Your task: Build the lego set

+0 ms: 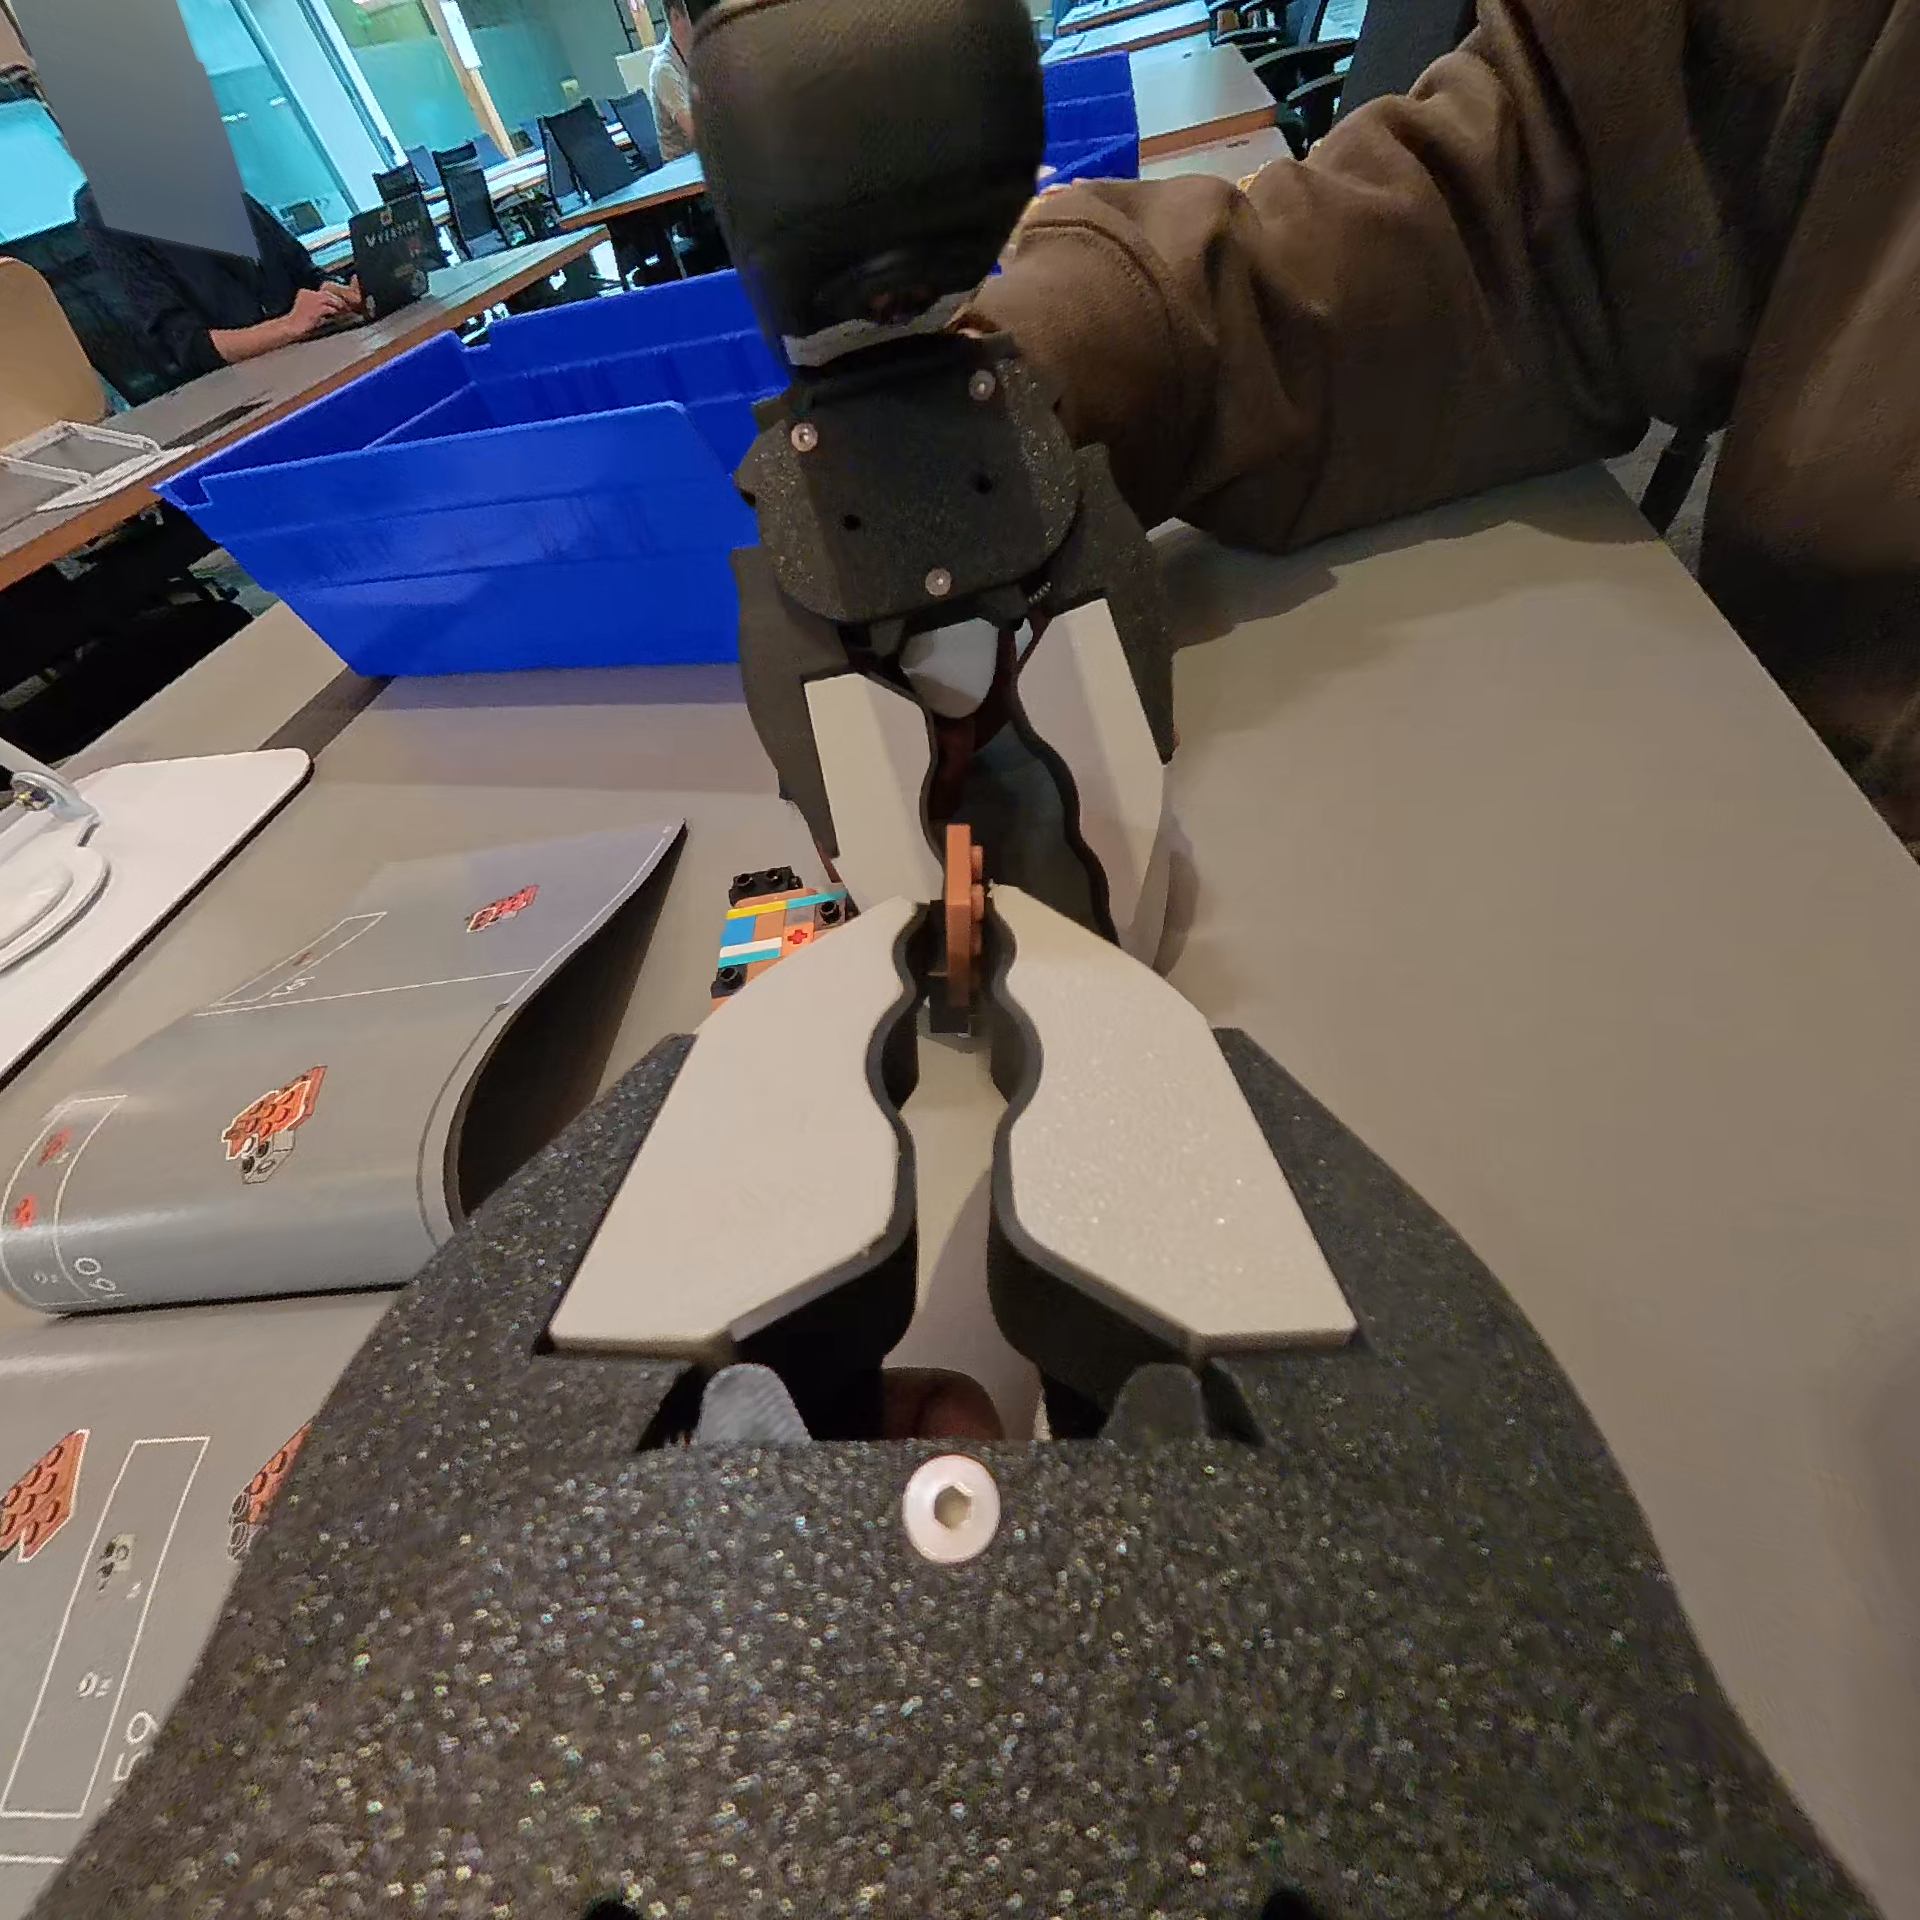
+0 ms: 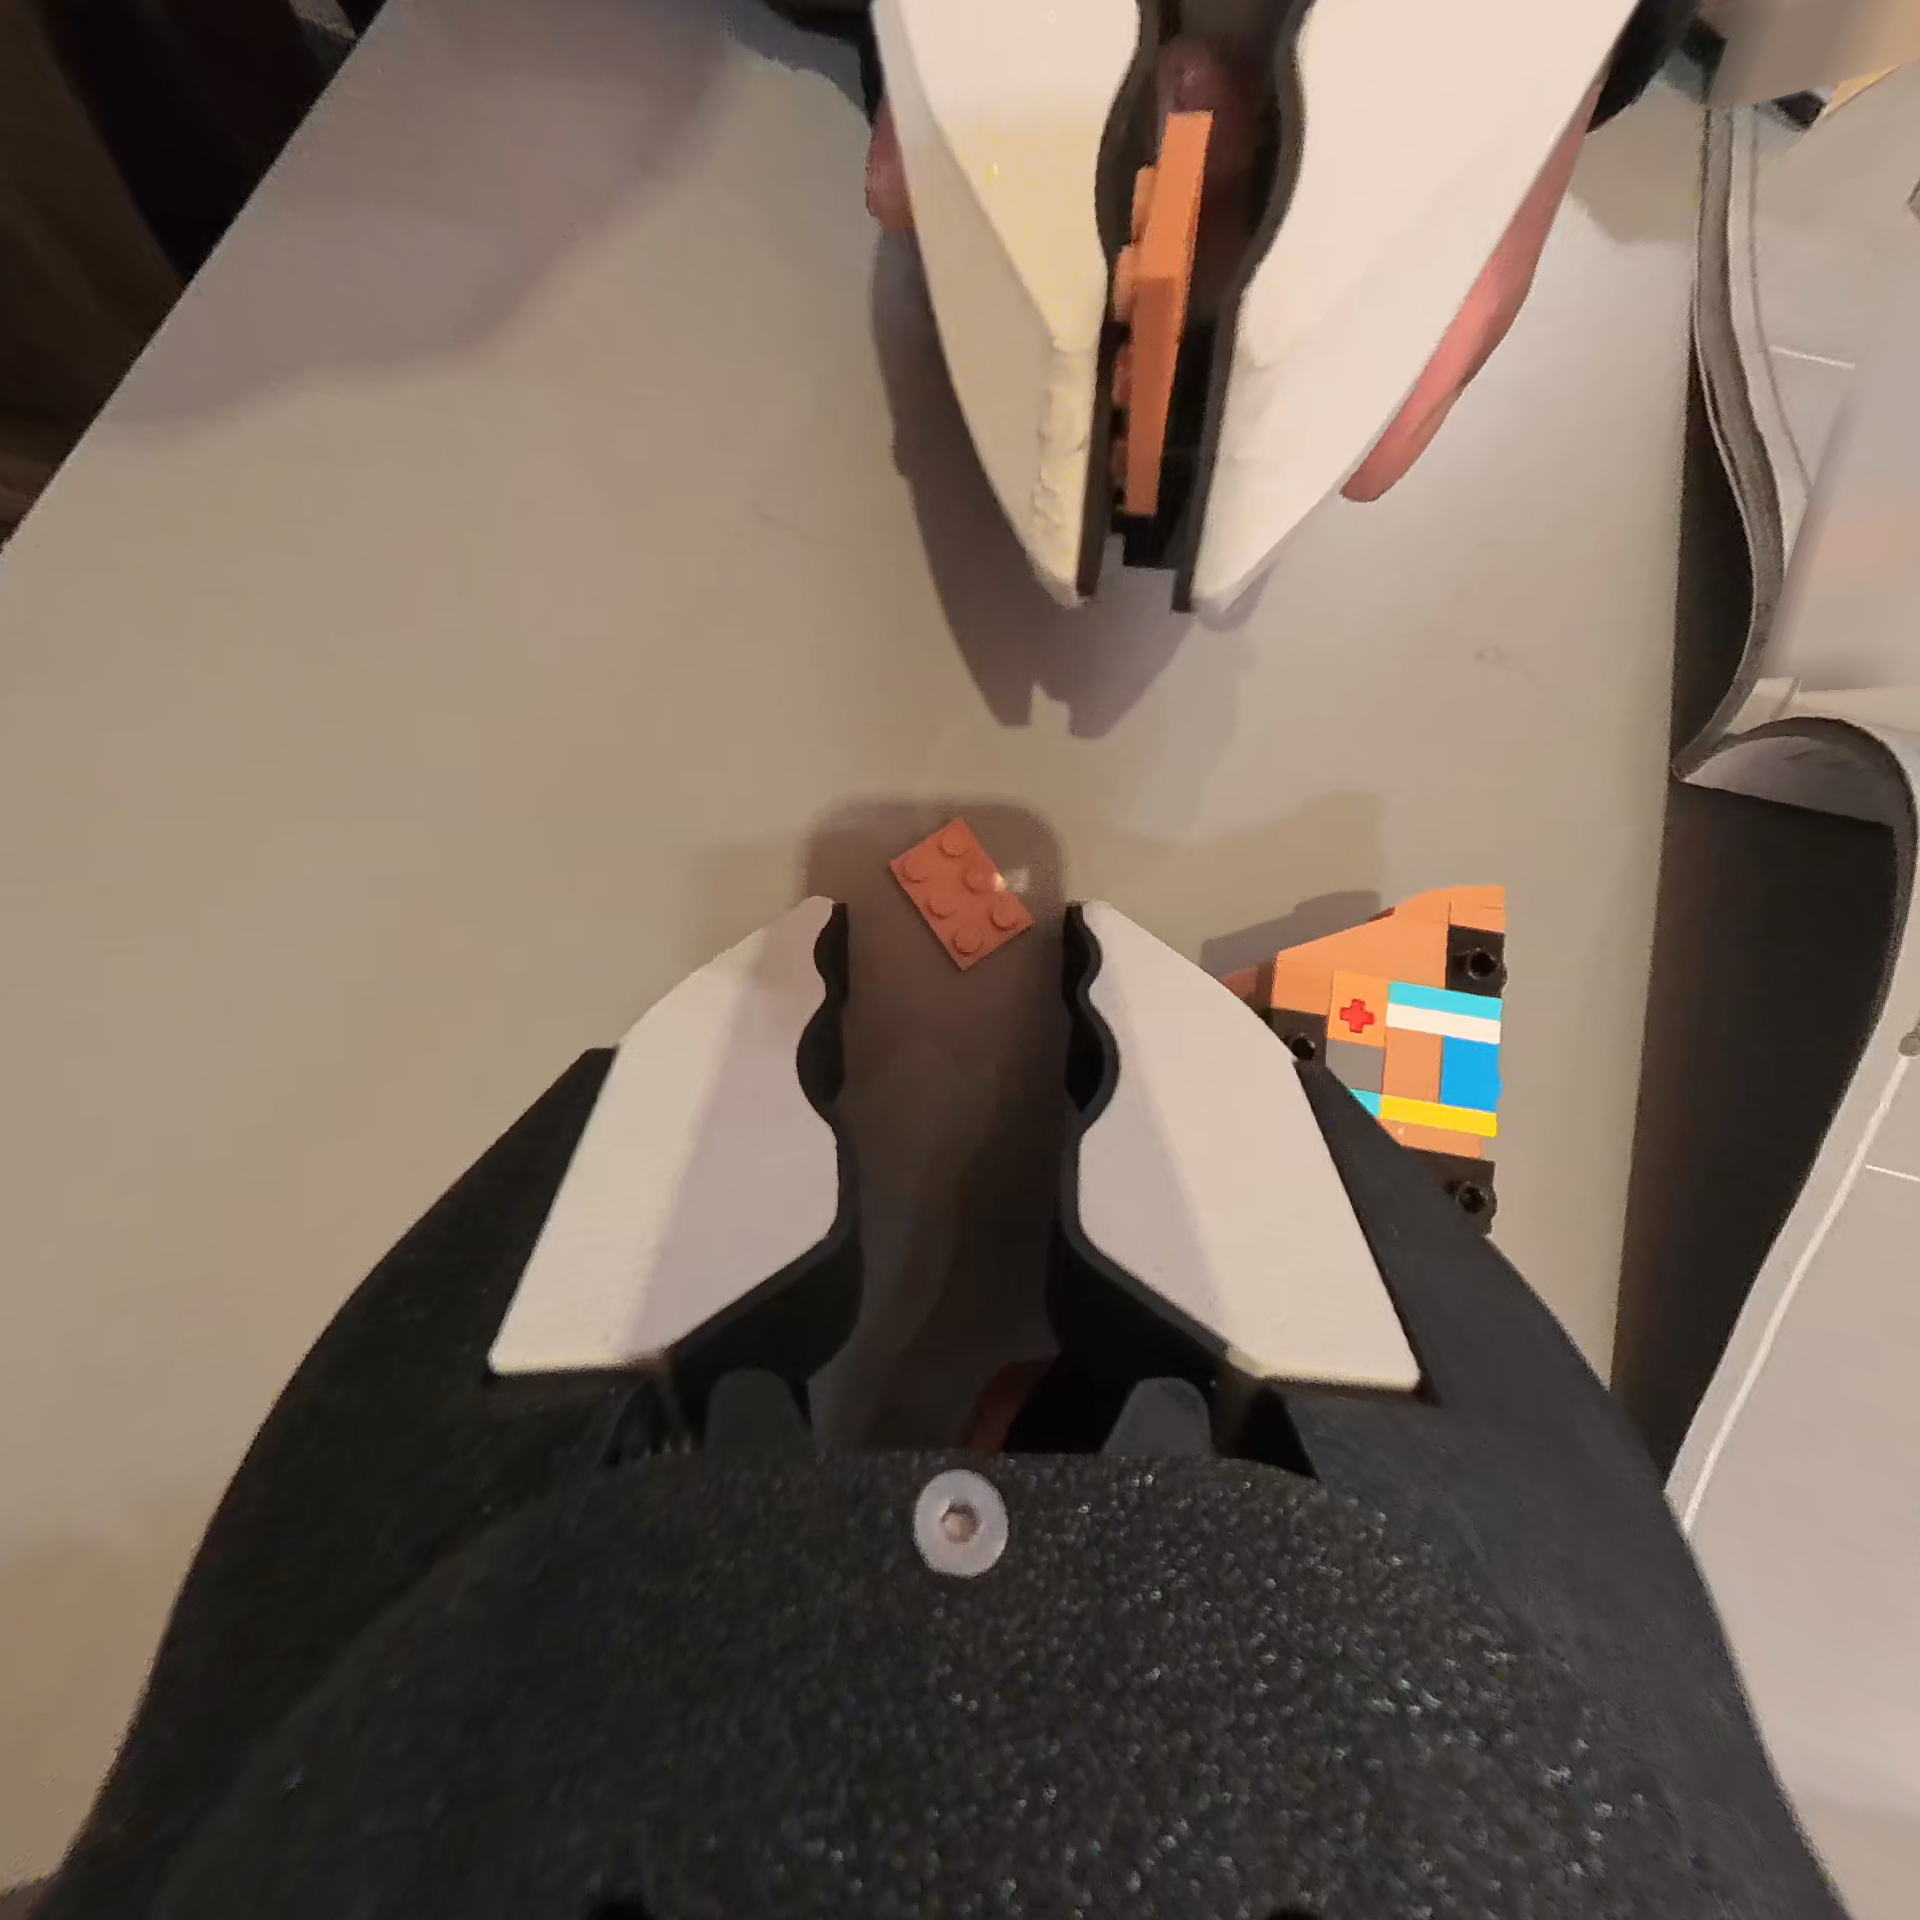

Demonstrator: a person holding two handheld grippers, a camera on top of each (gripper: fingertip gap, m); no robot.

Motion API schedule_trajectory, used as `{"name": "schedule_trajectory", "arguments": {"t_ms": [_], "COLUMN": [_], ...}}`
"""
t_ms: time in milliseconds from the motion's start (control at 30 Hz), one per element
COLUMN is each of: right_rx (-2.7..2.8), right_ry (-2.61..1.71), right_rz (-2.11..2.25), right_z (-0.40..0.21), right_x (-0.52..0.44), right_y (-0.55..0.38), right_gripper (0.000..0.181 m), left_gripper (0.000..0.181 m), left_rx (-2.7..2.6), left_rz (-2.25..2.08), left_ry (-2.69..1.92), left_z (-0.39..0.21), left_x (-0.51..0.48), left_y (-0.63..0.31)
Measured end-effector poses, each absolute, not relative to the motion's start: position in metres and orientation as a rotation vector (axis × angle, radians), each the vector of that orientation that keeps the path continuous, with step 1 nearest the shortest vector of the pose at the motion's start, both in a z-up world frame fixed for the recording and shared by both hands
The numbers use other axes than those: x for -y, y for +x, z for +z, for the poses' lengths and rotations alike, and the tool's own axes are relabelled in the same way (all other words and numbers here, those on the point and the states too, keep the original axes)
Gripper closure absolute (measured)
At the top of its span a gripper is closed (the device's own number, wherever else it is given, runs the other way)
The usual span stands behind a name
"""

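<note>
My left gripper (image 1: 954, 935) is shut on an orange plate (image 1: 962, 883) with a black piece at its end, held on edge above the table. It shows at the top of the right wrist view (image 2: 1138, 582) with the orange plate (image 2: 1158, 312) between its fingers. My right gripper (image 2: 956, 914) is open and empty. A small brown plate (image 2: 961, 894) lies flat on the table just ahead of its fingertips, between them. In the left wrist view the right gripper (image 1: 997, 821) points down, facing mine. A partly built model (image 2: 1413, 1039) in orange, blue, yellow and black sits beside it (image 1: 774, 930).
A curled grey instruction booklet (image 1: 364, 1039) lies left of the model. Blue bins (image 1: 499, 520) stand at the table's far left. A white board (image 1: 156, 831) lies at the left edge. A person's brown sleeve (image 1: 1455, 260) rests on the grey table (image 1: 1455, 935). One gripper's finger ends stand about 7 cm off the other's.
</note>
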State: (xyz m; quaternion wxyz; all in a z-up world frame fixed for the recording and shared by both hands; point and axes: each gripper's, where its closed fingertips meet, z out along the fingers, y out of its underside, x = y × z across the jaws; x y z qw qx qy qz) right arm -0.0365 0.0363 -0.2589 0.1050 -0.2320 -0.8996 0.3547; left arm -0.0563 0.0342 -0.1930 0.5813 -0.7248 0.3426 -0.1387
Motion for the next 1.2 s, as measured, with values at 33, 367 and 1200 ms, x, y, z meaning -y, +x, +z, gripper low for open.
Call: {"name": "schedule_trajectory", "arguments": {"t_ms": [33, 367, 1200], "right_rx": [2.653, 2.573, 1.735], "right_ry": [-0.690, -0.709, -0.504], "right_rz": [1.047, 0.988, 0.614], "right_z": [-0.259, -0.258, -0.152], "right_x": [-0.036, -0.038, -0.046], "right_y": [-0.037, -0.035, -0.050], "right_gripper": [0.143, 0.162, 0.164], "left_gripper": [0.173, 0.173, 0.173], "left_rx": [-0.802, -0.782, -0.576], "left_rz": [-0.326, -0.376, -0.906], "left_ry": [-1.694, -1.706, -1.687], "left_z": [-0.193, -0.194, -0.175], "left_x": [-0.034, -0.033, -0.026], "left_y": [-0.056, -0.056, -0.029]}}
